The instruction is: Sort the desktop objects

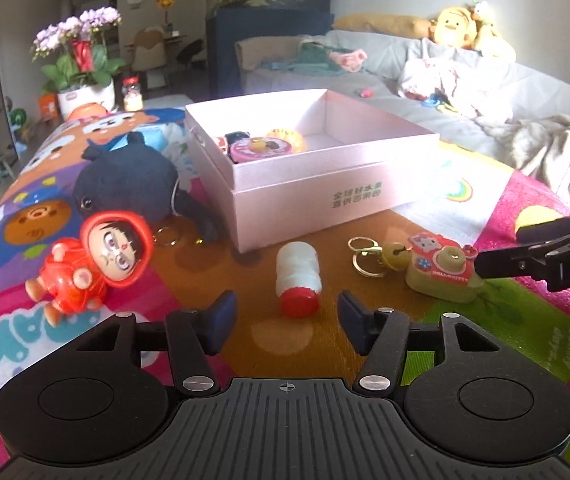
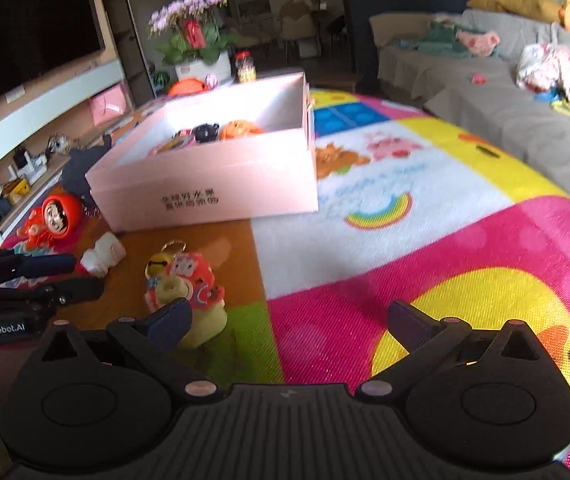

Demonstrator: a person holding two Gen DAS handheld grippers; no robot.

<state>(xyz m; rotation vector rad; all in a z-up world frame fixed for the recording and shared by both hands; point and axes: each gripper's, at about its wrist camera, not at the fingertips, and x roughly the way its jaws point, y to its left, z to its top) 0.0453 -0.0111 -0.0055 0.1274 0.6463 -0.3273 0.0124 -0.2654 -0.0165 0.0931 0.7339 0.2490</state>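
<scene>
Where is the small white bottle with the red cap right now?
In the left wrist view the white bottle lies on its side on the orange patch, just ahead of the open left gripper, between the pink box and camera-shaped keychain.

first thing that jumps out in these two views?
The open pink box at mid-table, already holding small toys. Then the bright cartoon mat under everything. In front of the box lie a red-hooded doll, a white bottle with a red cap just ahead of the open left tool, and a keychain toy.
</scene>
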